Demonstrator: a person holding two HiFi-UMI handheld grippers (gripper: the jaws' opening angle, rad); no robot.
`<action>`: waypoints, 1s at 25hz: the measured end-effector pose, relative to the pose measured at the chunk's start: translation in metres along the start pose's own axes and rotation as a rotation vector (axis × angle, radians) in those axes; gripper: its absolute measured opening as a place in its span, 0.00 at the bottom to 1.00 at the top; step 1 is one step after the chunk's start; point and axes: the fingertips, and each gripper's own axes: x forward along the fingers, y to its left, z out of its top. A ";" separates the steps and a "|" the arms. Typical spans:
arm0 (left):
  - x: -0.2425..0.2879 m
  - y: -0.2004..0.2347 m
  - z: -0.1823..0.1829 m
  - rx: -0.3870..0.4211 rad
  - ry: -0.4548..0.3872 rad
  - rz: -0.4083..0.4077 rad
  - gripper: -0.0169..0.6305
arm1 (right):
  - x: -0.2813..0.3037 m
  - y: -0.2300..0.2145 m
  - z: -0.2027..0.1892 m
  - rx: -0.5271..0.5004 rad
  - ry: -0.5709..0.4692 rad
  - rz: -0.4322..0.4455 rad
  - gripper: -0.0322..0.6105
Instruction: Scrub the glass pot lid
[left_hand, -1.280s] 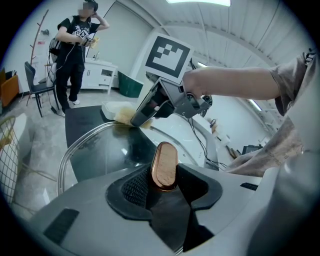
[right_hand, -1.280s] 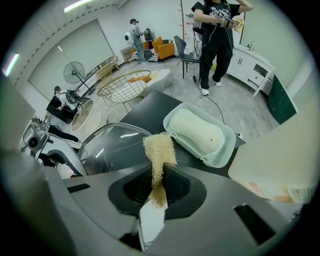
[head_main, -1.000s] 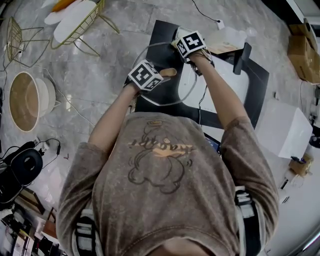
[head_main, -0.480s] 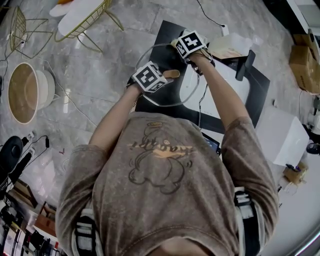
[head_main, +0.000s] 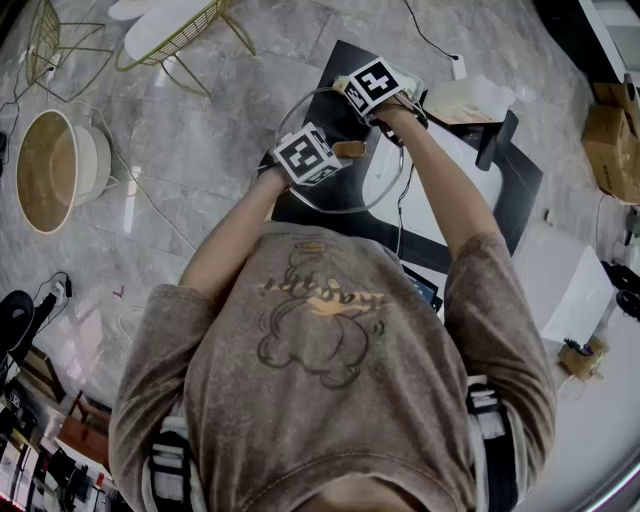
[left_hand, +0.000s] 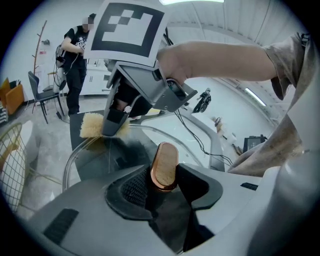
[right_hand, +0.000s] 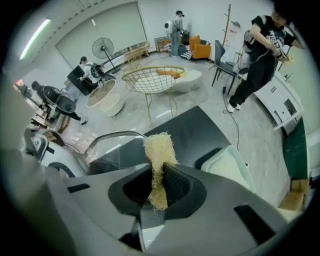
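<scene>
The glass pot lid (head_main: 300, 115) hangs tilted over the black mat (head_main: 325, 65), and its metal rim shows as a ring. My left gripper (left_hand: 164, 186) is shut on the lid's wooden handle (left_hand: 164, 165), which stands up between the pads. My right gripper (right_hand: 157, 190) is shut on a yellowish fibre scrub pad (right_hand: 159, 150). In the left gripper view the scrub pad (left_hand: 90, 125) rests against the lid's far rim, with the glass (left_hand: 117, 150) below it. In the head view the left gripper's marker cube (head_main: 308, 155) sits beside the handle (head_main: 350, 149), and the right gripper's cube (head_main: 375, 85) sits at the lid's far edge.
A white basin (head_main: 445, 165) lies on the mat under my right arm, with a white container (head_main: 465, 100) behind it. A wire chair (head_main: 170, 35) and a round bowl-shaped seat (head_main: 50, 170) stand at the left. A white box (head_main: 575, 275) and cardboard box (head_main: 615, 140) are right. People stand in the background.
Both grippers and the lid sit slightly further right and higher in the head view. Both grips look the same as before.
</scene>
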 end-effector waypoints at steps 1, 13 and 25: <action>0.000 0.000 0.000 0.002 -0.001 0.004 0.31 | 0.001 0.004 0.003 -0.021 0.002 0.008 0.12; 0.001 0.003 -0.002 0.045 -0.007 0.074 0.32 | 0.008 0.029 0.021 -0.202 0.064 0.030 0.12; 0.003 0.004 -0.003 0.077 -0.010 0.116 0.32 | 0.010 0.048 0.031 -0.253 0.042 0.042 0.12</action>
